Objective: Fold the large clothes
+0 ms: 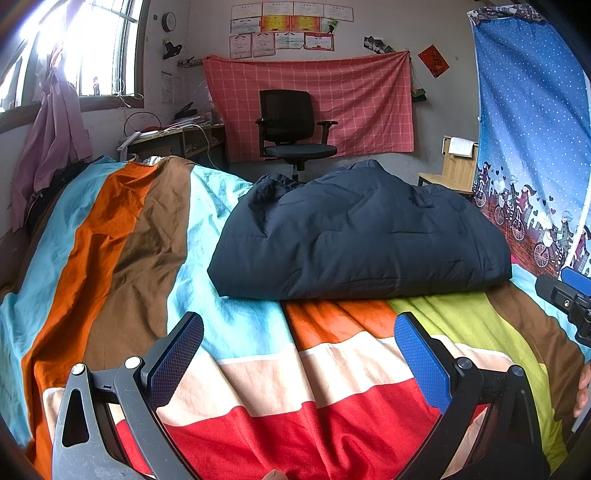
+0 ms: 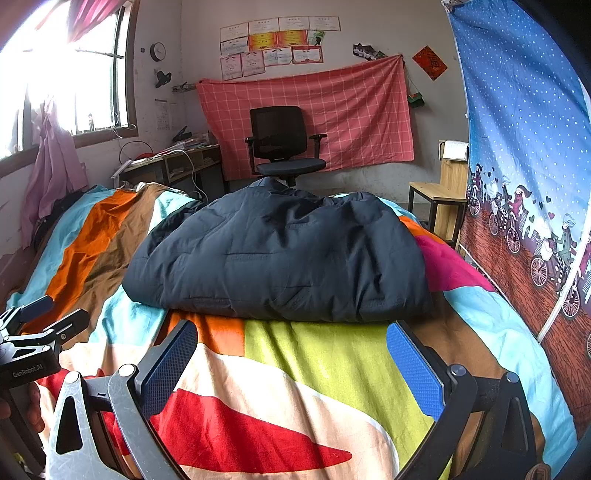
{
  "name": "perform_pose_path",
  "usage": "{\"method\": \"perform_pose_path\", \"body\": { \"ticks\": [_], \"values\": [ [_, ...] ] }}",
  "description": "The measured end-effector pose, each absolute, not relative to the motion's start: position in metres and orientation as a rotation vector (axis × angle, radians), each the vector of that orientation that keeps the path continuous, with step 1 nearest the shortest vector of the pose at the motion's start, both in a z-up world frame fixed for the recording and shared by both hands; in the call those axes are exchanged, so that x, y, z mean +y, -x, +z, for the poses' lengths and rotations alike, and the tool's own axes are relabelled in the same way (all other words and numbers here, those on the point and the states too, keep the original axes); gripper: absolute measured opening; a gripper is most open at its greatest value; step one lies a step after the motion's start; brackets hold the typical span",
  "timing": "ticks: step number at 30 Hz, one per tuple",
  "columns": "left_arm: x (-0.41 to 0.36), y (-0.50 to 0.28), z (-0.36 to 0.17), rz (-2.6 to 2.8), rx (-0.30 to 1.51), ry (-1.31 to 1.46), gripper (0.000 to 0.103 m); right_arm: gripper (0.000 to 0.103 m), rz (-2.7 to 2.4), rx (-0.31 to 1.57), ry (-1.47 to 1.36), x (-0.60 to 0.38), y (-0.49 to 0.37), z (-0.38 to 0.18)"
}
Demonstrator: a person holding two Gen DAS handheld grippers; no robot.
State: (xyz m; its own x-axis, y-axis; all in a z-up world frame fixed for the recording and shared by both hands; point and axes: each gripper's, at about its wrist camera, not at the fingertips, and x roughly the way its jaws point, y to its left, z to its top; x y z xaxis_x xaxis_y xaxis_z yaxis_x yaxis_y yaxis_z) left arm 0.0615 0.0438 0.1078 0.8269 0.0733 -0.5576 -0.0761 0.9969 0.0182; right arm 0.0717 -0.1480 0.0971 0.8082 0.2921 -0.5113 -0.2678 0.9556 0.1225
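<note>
Navy padded jacket (image 1: 362, 236), folded into a thick, puffy bundle, lies on a bed covered with a multicoloured striped sheet (image 1: 140, 236), its near folded edge running straight across the fabric and its far side humped toward the room beyond. Seen from the left wrist, the left gripper (image 1: 299, 354) hangs above the sheet just short of the jacket, its two blue-padded fingers (image 1: 421, 362) spread wide apart and gripping nothing. From the right wrist, the right gripper (image 2: 291, 362) sits in a matching pose in front of the same bundle (image 2: 280, 254), jaws likewise wide apart and empty, with the bare sheet (image 2: 332, 354) showing between its blue pads (image 2: 413, 365). Each tool appears at the edge of the other's view, near its partner but apart from it. Behind the bed, a black office chair (image 1: 291, 129) stands before a pink checked cloth (image 1: 354, 96) pinned to the wall, under rows of certificates (image 1: 288, 29). A blue dotted curtain (image 1: 532, 122) printed with cyclists hangs at the right, and a window (image 1: 74, 48) glows at the left.
</note>
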Motion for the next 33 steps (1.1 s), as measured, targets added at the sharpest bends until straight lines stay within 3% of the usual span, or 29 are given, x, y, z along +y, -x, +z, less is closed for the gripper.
{"method": "perform_pose_path", "body": {
  "ticks": [33],
  "values": [
    [0.0425, -0.0618, 0.1079, 0.073, 0.594, 0.014, 0.101, 0.103, 0.3, 0.554, -0.048, -0.15, -0.0718, 0.0973]
  ]
}}
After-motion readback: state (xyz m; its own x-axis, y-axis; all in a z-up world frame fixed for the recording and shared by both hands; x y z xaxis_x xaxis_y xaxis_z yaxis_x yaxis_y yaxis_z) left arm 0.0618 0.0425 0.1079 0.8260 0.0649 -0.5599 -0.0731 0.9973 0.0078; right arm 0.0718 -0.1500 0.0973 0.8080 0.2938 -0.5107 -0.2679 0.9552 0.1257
